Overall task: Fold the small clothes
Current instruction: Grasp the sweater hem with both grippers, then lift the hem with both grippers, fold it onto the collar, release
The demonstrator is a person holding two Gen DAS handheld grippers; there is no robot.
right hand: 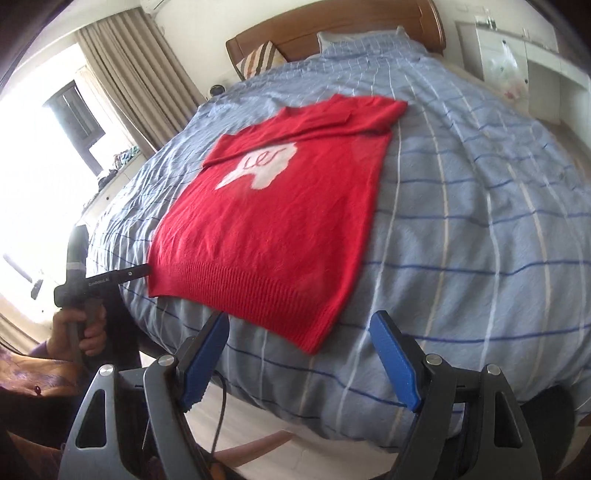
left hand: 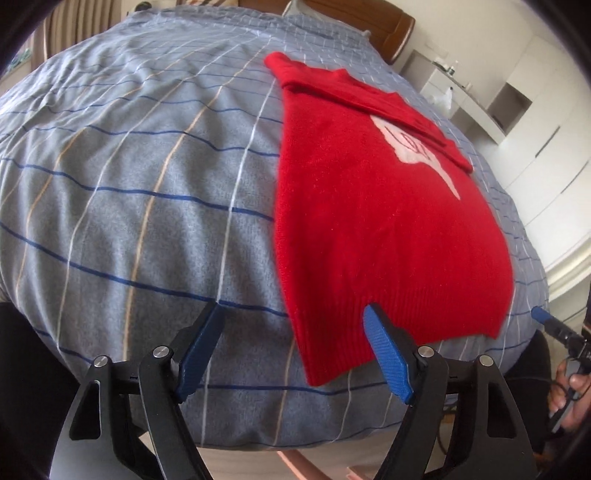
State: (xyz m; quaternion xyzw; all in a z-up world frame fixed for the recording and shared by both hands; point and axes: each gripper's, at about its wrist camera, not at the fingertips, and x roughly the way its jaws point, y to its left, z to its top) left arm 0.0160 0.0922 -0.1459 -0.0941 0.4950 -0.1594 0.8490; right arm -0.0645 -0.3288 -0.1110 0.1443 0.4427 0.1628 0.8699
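A small red knit sweater (left hand: 376, 221) with a white patch on its chest lies flat on the bed, both sleeves folded across the chest, ribbed hem toward me. It also shows in the right wrist view (right hand: 266, 229). My left gripper (left hand: 293, 314) is open and empty, just above the hem's left corner. My right gripper (right hand: 299, 321) is open and empty, just above the hem's right corner. The right gripper's blue tip (left hand: 541, 314) shows at the right edge of the left wrist view. The left gripper's body (right hand: 103, 277) shows beside the sweater's left edge.
The bed carries a blue-grey striped duvet (left hand: 147, 177) that fills both views. A wooden headboard (right hand: 332, 29) and a pillow stand at the far end. White cabinets (left hand: 517, 110) stand on the right, curtains and a window (right hand: 55, 129) on the left.
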